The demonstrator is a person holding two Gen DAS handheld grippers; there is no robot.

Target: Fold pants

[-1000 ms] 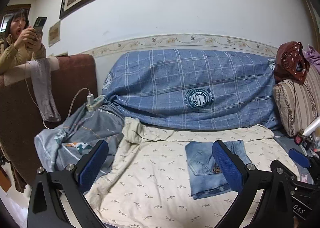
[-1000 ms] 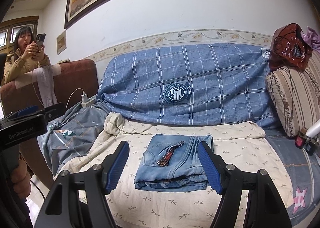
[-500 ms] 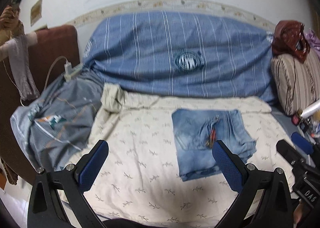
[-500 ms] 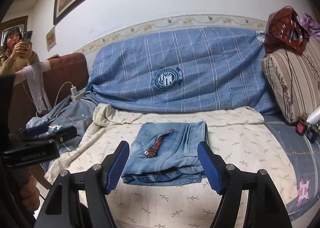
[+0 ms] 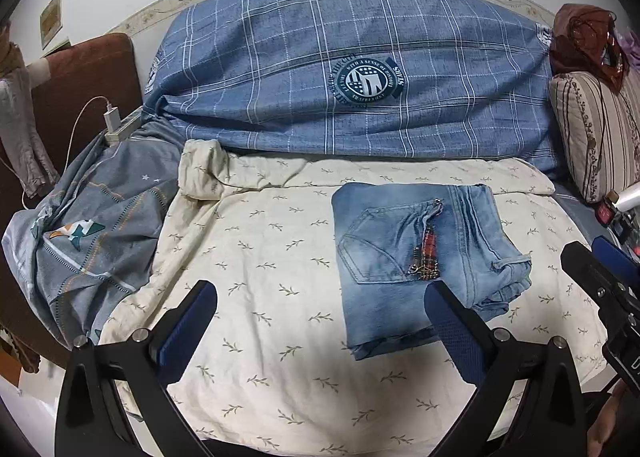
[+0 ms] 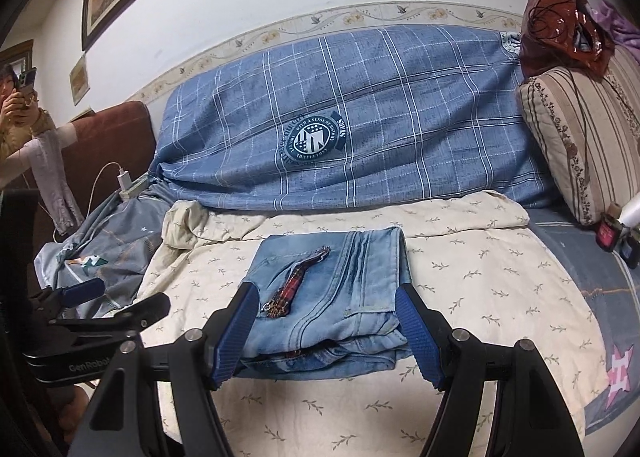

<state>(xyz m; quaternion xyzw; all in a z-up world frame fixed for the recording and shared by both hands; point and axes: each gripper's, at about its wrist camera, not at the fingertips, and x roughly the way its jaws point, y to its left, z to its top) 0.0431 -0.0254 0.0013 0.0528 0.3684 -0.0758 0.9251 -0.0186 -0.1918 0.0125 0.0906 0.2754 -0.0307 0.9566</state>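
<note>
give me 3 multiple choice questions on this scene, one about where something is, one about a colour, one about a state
1. Where do the folded jeans lie?
A. on the cream leaf-print sheet
B. on the striped cushion
C. on the floor

2. What colour is the checked blanket behind the jeans?
A. red
B. blue
C. green

3. How is the right gripper at this moment?
A. shut on the jeans
B. shut on the plaid keychain strap
C. open, holding nothing

Answers:
1 A: the right wrist view shows the jeans flat on the cream sheet, apart from the cushion.
2 B: the blanket is blue with white lines and a round dark badge.
3 C: both blue pads stand wide apart with the jeans between them in view, ungripped. The left gripper is open too.
</note>
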